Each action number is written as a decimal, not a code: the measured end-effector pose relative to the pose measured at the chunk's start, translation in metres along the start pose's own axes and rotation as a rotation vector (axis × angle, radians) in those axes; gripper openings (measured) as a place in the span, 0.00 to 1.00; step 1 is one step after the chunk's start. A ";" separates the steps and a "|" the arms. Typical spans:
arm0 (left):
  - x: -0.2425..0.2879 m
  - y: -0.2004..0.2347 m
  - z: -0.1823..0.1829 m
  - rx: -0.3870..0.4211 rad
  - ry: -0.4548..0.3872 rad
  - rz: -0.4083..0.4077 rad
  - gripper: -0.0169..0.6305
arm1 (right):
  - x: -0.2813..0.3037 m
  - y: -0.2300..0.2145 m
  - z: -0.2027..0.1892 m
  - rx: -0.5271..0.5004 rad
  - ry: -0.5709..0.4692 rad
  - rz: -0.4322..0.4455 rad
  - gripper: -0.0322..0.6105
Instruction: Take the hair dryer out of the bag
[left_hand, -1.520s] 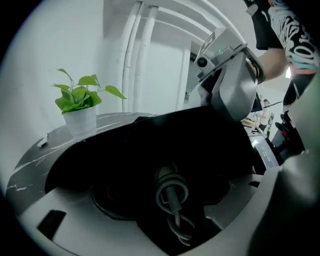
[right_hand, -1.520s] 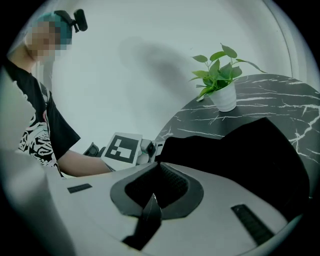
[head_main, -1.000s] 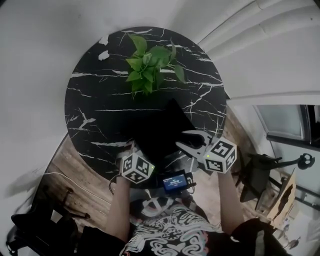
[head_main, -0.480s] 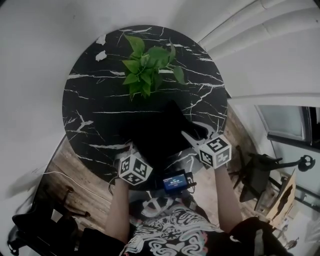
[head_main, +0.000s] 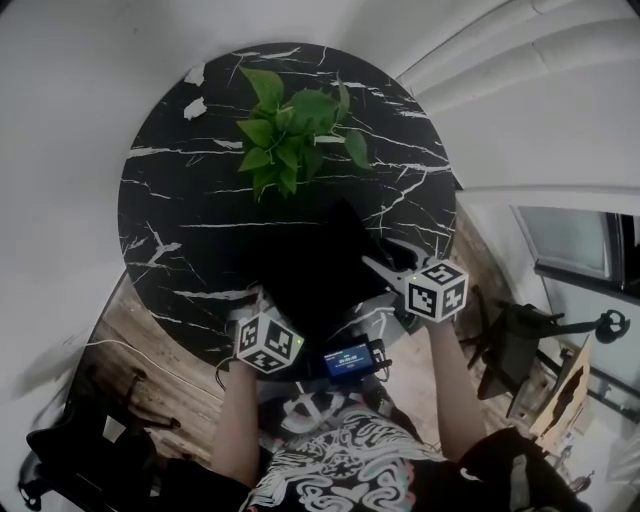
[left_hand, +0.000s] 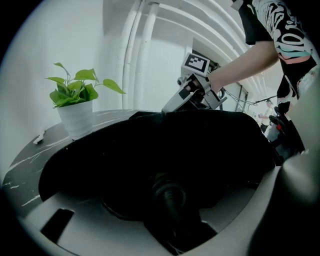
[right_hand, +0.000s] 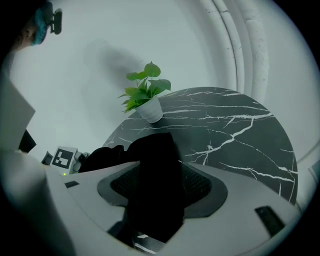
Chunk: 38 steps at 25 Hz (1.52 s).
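Observation:
A black bag (head_main: 315, 258) lies on the round black marble table (head_main: 180, 200), near its front edge. My left gripper (head_main: 282, 308) is at the bag's near end, shut on the hair dryer (left_hand: 169, 194). Only the dryer's black handle end and cord stub show, and the bag (left_hand: 165, 145) bulges over the rest. My right gripper (head_main: 392, 262) is at the bag's right corner. Its jaws are opening, and a strip of the bag's black fabric (right_hand: 155, 165) hangs loose between its ribbed pads (right_hand: 197, 184), which do not press on it.
A potted green plant (head_main: 290, 130) in a white pot (right_hand: 150, 110) stands behind the bag. A small device with a lit blue screen (head_main: 348, 362) hangs at the person's chest. Dark furniture (head_main: 515, 340) stands on the wooden floor to the right of the table.
My right gripper has shifted a little farther over the table toward the bag's right corner, rolled, and spread its jaws. The left gripper has stayed where it was.

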<state>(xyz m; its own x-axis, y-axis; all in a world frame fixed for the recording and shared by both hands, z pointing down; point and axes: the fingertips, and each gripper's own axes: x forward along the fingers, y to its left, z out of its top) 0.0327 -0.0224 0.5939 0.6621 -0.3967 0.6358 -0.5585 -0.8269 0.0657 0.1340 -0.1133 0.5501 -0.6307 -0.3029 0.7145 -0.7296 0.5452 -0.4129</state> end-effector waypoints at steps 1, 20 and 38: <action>0.000 0.000 0.000 0.001 0.000 0.001 0.38 | 0.001 0.000 0.000 0.008 0.001 0.012 0.38; 0.000 0.002 0.000 0.020 -0.001 0.026 0.38 | 0.007 -0.001 0.000 0.109 -0.039 0.115 0.40; 0.000 0.001 -0.001 0.058 -0.016 0.056 0.38 | 0.001 -0.006 0.004 0.194 -0.084 0.110 0.37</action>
<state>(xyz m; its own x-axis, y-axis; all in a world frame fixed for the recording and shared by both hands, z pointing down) 0.0318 -0.0225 0.5952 0.6391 -0.4490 0.6244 -0.5653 -0.8248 -0.0144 0.1370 -0.1202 0.5513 -0.7231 -0.3187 0.6128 -0.6873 0.4207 -0.5922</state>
